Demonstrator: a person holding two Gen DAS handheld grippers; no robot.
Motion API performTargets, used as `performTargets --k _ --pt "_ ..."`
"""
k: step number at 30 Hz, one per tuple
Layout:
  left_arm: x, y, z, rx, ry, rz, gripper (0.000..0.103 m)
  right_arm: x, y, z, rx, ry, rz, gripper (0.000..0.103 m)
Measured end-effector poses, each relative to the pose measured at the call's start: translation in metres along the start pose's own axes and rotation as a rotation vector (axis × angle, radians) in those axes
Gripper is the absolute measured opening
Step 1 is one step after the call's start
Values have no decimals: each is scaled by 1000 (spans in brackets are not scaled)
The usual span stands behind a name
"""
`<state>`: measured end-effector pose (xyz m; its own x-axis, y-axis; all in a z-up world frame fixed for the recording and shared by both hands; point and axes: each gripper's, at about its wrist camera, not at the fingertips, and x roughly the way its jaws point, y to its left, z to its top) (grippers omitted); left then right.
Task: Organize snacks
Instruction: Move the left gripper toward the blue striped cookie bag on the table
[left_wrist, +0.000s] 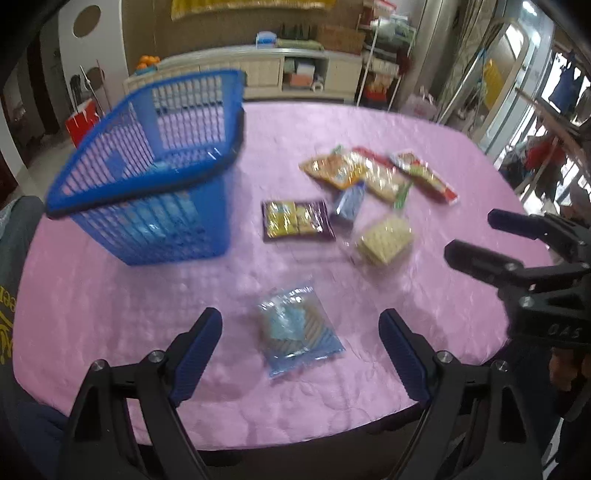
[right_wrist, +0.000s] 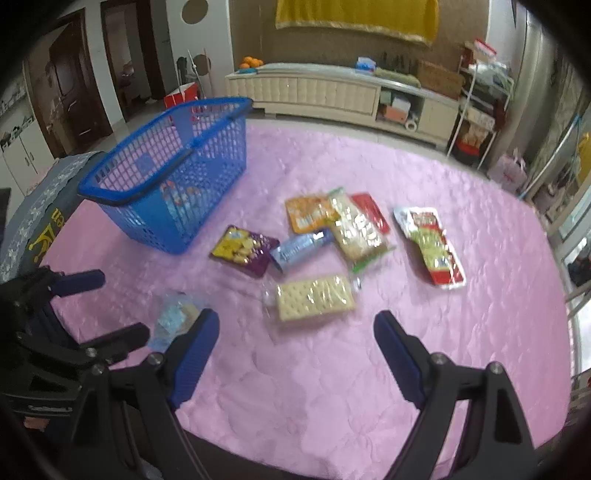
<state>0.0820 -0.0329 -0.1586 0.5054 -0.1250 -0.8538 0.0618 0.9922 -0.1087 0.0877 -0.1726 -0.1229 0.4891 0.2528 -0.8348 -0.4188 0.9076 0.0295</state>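
We are holding the left hand-held gripper (left_wrist: 301, 345) spread wide, low in the left wrist frame, with the blue packet (left_wrist: 300, 332) lying flat on the bench (left_wrist: 461, 155) between its fingers but not yet touched. The right hand-held gripper (right_wrist: 295, 350) is also spread and pinching nothing, hovering at the bottom of its frame just short of the cracker pack (right_wrist: 314, 297). The basket (left_wrist: 147, 166) is standing at the upper left, and something blue already seems to lie inside it. The other snacks are clustering mid-frame: the purple pack (right_wrist: 245, 251), a small blue pouch (right_wrist: 301, 247), and an overlapping pile (right_wrist: 340, 221) beyond. We are judging the slippery film the main risk: fingers closing on a flat packet may skid it across the bench or pinch only a corner. In the pile, we may drag a neighbour along. A high lift over the basket rim may snag it and tip it.
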Motion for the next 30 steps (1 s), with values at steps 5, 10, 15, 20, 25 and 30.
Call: performTargets --k 5,10,15,20,25,30 --pt "24 -3 -2 -15 72 -14 85 14 -8 -9 18 36 4 89" --pt "49 2 -2 -50 126 12 85 30 -9 -14 20 72 -5 89" --pt "73 11 -5 -101 169 26 85 42 -9 -19 30 100 5 89" --pt "85 12 -3 -114 182 53 85 45 -9 -22 25 109 2 89" --pt "88 7 -1 -103 188 89 85 46 -13 -21 32 112 4 89" --pt "92 3 0 -103 189 136 78 49 -17 -21 32 121 24 89"
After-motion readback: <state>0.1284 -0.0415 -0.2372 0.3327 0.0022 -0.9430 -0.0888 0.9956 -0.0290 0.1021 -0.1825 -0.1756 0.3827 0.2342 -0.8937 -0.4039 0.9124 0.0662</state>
